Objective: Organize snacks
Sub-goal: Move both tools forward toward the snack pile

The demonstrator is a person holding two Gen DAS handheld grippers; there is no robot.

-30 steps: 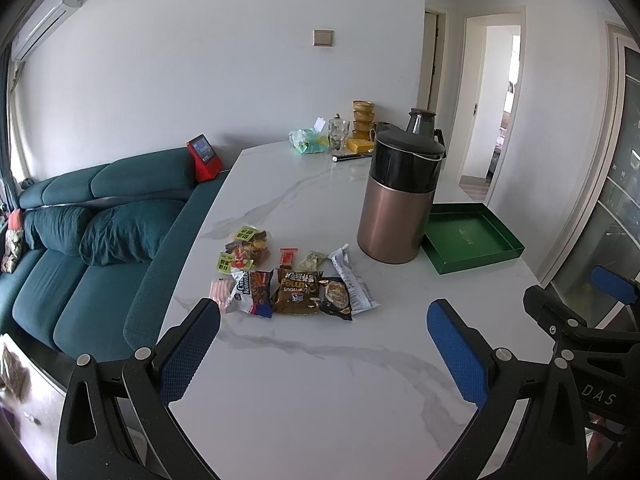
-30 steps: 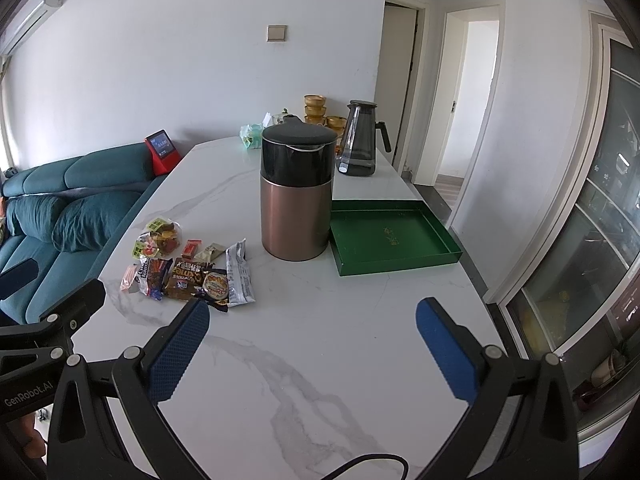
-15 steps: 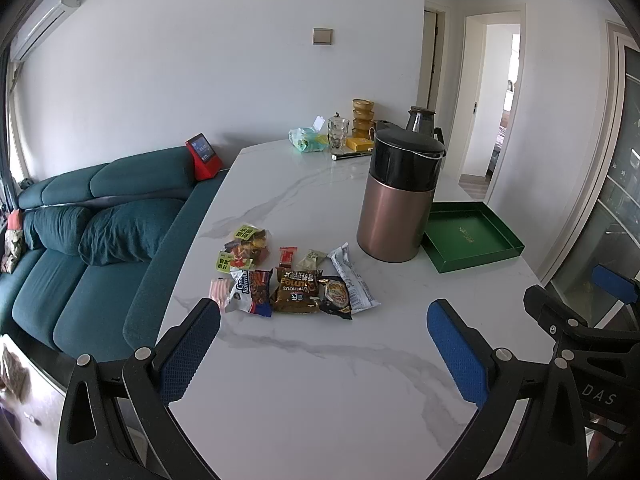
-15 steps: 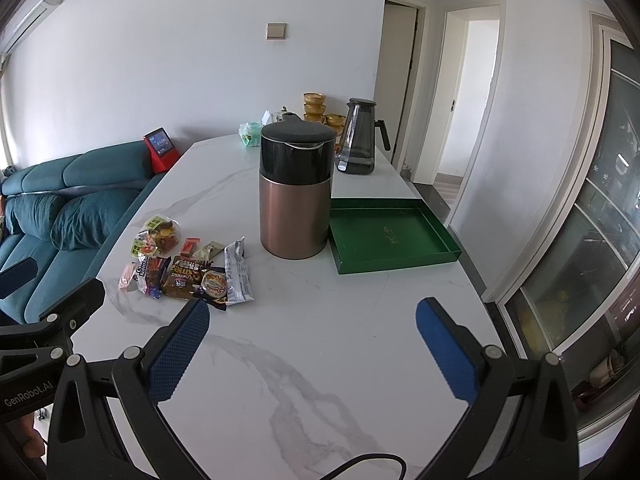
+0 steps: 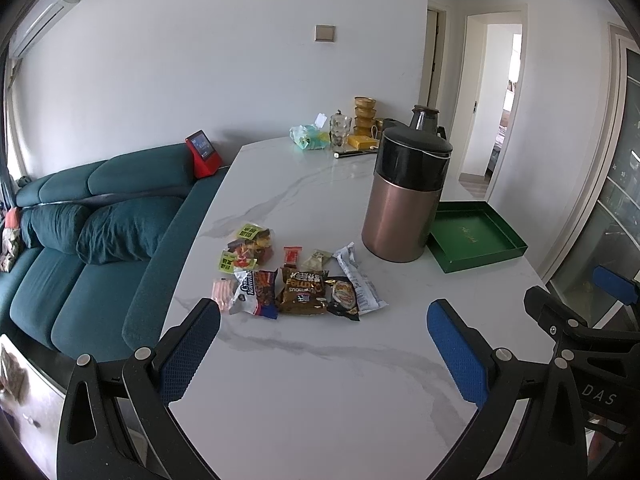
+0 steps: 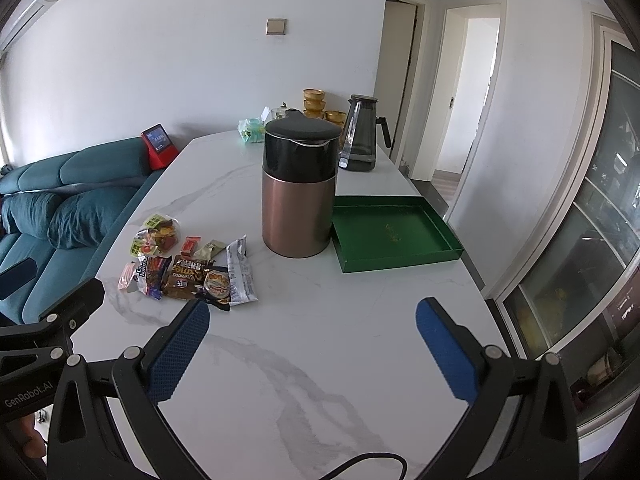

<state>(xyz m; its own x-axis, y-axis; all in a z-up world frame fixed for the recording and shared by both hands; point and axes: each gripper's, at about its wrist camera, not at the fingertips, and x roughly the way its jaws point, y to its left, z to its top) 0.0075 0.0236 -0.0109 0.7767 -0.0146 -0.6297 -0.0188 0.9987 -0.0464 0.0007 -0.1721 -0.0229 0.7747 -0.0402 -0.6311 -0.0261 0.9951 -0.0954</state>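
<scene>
Several snack packets (image 5: 298, 280) lie in a loose cluster on the white marble table (image 5: 320, 380), also seen as a snack pile (image 6: 188, 264) in the right wrist view. A shallow green tray (image 6: 394, 230) stands empty beside a copper and black canister (image 6: 298, 184). My left gripper (image 5: 322, 350) hovers open over the table just short of the snacks, nothing between its blue pads. My right gripper (image 6: 312, 348) is open too, holding nothing, with the snacks ahead to its left and the tray ahead to its right.
A glass kettle (image 6: 362, 134), stacked yellow bowls (image 6: 316, 102), a tissue pack (image 5: 308, 136) and a glass (image 5: 340, 132) crowd the table's far end. A teal sofa (image 5: 92, 220) runs along the left edge. A doorway (image 6: 468, 92) opens at the back right.
Both grippers have drifted very slightly nearer the table items. Nothing on the table has moved and both stay open.
</scene>
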